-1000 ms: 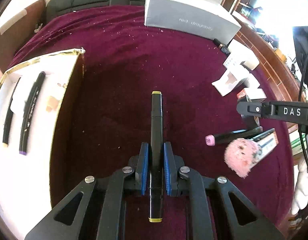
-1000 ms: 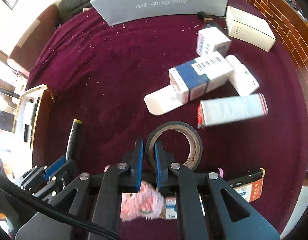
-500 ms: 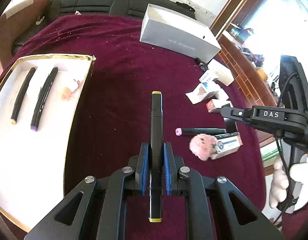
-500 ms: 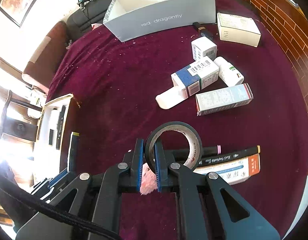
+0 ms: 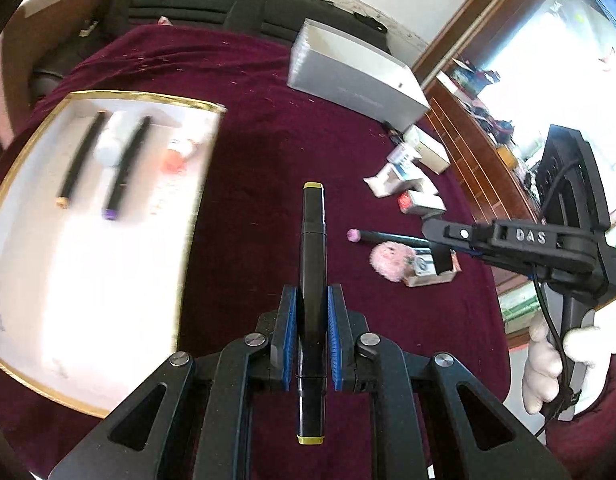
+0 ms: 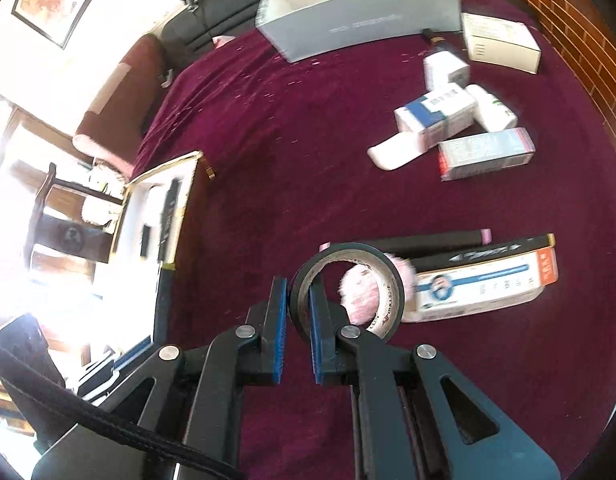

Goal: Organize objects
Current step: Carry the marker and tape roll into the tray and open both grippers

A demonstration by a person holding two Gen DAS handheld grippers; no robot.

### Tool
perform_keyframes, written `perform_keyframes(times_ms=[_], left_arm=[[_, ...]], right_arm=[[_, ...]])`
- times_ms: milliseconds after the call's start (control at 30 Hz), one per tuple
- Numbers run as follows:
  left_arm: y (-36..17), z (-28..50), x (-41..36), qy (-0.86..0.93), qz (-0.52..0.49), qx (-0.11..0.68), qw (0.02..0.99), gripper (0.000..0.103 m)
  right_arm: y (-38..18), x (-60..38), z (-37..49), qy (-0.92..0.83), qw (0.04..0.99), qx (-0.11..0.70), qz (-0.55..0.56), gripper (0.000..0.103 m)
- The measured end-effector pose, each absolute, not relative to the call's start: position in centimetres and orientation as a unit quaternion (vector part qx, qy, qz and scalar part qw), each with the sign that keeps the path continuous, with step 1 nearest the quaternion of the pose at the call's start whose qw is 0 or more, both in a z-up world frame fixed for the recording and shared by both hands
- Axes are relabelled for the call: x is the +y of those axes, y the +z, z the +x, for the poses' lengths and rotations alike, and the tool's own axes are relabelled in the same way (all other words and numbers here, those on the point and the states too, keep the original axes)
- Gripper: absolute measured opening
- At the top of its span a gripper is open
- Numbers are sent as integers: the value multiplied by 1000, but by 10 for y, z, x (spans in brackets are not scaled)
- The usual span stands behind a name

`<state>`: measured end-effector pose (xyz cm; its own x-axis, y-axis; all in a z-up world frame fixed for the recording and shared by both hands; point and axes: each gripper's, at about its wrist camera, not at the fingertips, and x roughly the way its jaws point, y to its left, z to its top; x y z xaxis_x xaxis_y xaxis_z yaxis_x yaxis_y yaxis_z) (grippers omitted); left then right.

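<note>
Now both grippers are up over the maroon cloth (image 5: 267, 152), each with something pinched. Left gripper (image 5: 311, 312): its blue pads press on both sides of a black marker (image 5: 312, 248) with yellow ends, which lies along the fingers and sticks out past the tips. Right gripper (image 6: 297, 296): its jaws are squeezed onto one wall of a roll of black tape (image 6: 348, 284), one finger inside the ring, one outside, and the roll stands on edge. Take the gold-edged white tray (image 5: 11, 196) as the landmark: from the left camera, two black markers (image 5: 79, 160) lie side by side inside it, a round white thing between them and something orange just to their right, both too blurred to name. Right of the tray, across bare cloth, lie a pink-tipped marker (image 5: 384, 236), a pink fluffy ball (image 5: 392, 260) and a long carton (image 6: 480, 284), close together. Farther from the tray sits a cluster of small medicine boxes (image 6: 440, 120), and beyond those a big grey open box (image 6: 360, 8). A white-gloved hand (image 5: 544, 368) grips the right gripper's handle at the frame's right edge.
</note>
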<state>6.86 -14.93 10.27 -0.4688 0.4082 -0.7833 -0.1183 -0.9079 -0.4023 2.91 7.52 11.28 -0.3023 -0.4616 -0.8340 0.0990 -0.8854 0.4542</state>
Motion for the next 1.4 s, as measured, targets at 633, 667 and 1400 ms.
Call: perform_keyframes(times_ms=[633, 667, 1400], left_arm=[[72, -26, -336, 865, -491, -107, 14, 12], [67, -33, -338, 863, -494, -104, 13, 12], [23, -104, -360, 848, -523, -84, 33, 12]], right_arm=[[120, -115, 20, -758, 290, -106, 574, 9], [116, -128, 16, -754, 293, -107, 578, 9], [46, -202, -39, -763, 198, -12, 616, 9]])
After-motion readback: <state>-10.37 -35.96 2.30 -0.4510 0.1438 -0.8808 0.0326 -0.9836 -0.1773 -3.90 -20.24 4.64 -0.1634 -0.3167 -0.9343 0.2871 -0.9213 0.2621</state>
